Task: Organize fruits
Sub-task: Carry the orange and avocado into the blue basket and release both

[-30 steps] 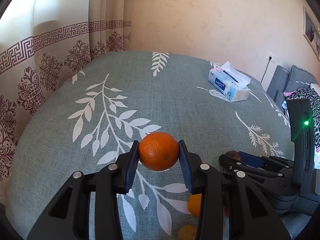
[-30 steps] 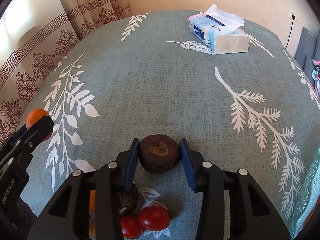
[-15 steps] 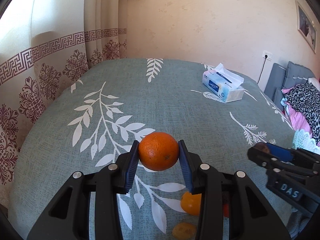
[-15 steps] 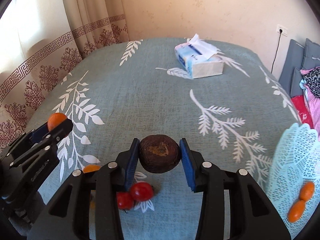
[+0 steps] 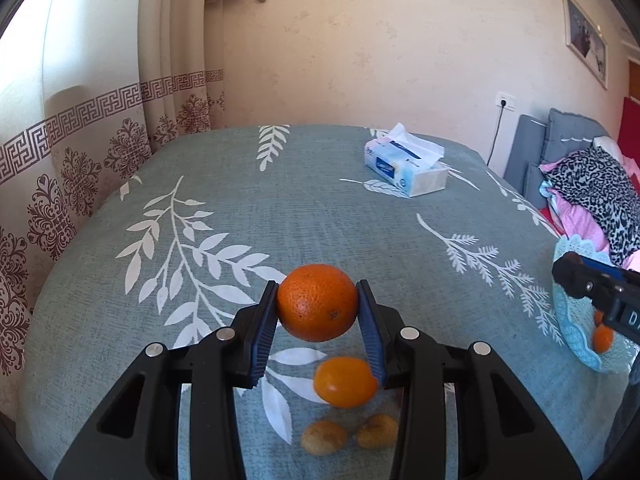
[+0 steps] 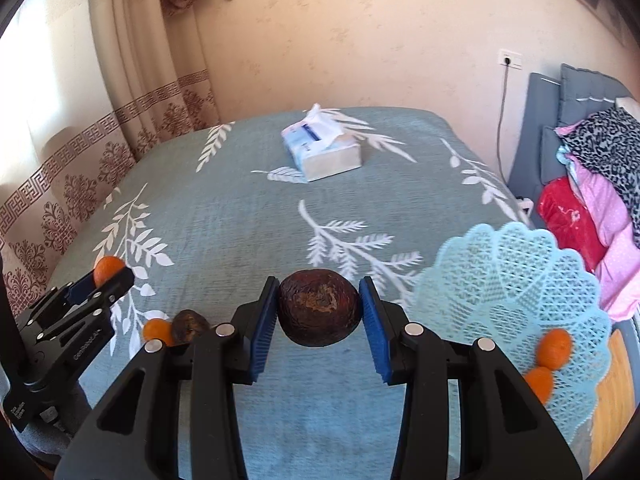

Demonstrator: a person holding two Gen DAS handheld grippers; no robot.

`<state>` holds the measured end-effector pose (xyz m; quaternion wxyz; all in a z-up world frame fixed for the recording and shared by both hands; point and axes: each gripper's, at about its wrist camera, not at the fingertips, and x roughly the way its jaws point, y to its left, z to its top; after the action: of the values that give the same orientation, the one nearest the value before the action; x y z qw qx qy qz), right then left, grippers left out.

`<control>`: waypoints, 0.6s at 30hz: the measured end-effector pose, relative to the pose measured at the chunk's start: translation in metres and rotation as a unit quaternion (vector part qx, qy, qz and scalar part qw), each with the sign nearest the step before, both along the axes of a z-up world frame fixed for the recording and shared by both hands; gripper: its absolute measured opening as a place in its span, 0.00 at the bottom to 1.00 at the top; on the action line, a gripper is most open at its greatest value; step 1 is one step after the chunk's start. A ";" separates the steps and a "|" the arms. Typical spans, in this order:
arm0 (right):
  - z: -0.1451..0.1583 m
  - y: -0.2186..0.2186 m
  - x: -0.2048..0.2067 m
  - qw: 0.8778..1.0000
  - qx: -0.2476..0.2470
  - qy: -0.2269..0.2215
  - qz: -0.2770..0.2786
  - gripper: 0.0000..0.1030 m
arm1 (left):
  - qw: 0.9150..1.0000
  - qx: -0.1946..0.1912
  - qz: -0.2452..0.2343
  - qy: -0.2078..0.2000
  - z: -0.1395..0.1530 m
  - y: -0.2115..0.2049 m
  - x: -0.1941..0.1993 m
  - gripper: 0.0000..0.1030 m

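My left gripper (image 5: 318,310) is shut on an orange (image 5: 317,307) and holds it above the teal tablecloth. Below it lie a small orange fruit (image 5: 345,381) and two brownish fruits (image 5: 324,437). My right gripper (image 6: 319,312) is shut on a dark brown wrinkled fruit (image 6: 318,312), held above the cloth beside a light blue lace basket (image 6: 508,280) that holds two small oranges (image 6: 554,349). In the right wrist view the left gripper (image 6: 102,280) is at the far left with its orange (image 6: 107,269). The basket also shows in the left wrist view (image 5: 576,320).
A tissue box (image 5: 404,168) stands on the far side of the table, also in the right wrist view (image 6: 324,150). Patterned curtains (image 5: 80,152) hang at the left. A pile of clothes (image 6: 600,184) lies on a sofa at the right. A small orange and a dark fruit (image 6: 188,325) lie on the cloth.
Both grippers have risen with their fruits still held. The right gripper has swung to the right, so the blue basket has come into its view.
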<state>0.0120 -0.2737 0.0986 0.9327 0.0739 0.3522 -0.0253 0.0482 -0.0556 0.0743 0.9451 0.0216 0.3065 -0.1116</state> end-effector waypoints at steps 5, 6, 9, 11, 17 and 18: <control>-0.006 -0.029 -0.012 0.999 -0.001 0.006 -0.034 0.41 | 1.000 0.002 -0.015 -0.006 0.003 -0.008 -0.012 0.38; -0.008 -0.035 -0.014 0.999 0.001 0.008 -0.042 0.41 | 1.000 0.003 -0.017 -0.007 0.004 -0.010 -0.014 0.38; -0.014 -0.052 -0.020 0.998 0.006 0.013 -0.063 0.41 | 1.000 0.005 -0.025 -0.012 0.007 -0.016 -0.021 0.38; -0.018 -0.061 -0.024 0.997 0.008 0.014 -0.071 0.41 | 0.999 0.007 -0.028 -0.013 0.008 -0.020 -0.024 0.38; -0.024 -0.079 -0.033 0.996 0.011 0.014 -0.086 0.41 | 0.999 0.015 -0.043 -0.013 0.011 -0.037 -0.031 0.38; -0.025 -0.082 -0.035 0.996 0.011 0.013 -0.089 0.41 | 0.999 0.016 -0.045 -0.013 0.011 -0.039 -0.032 0.38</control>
<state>-0.0228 -0.3552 0.0737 0.9212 0.1150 0.3565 -0.1048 0.0159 -0.0950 0.0855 0.9426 0.0516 0.2945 -0.1486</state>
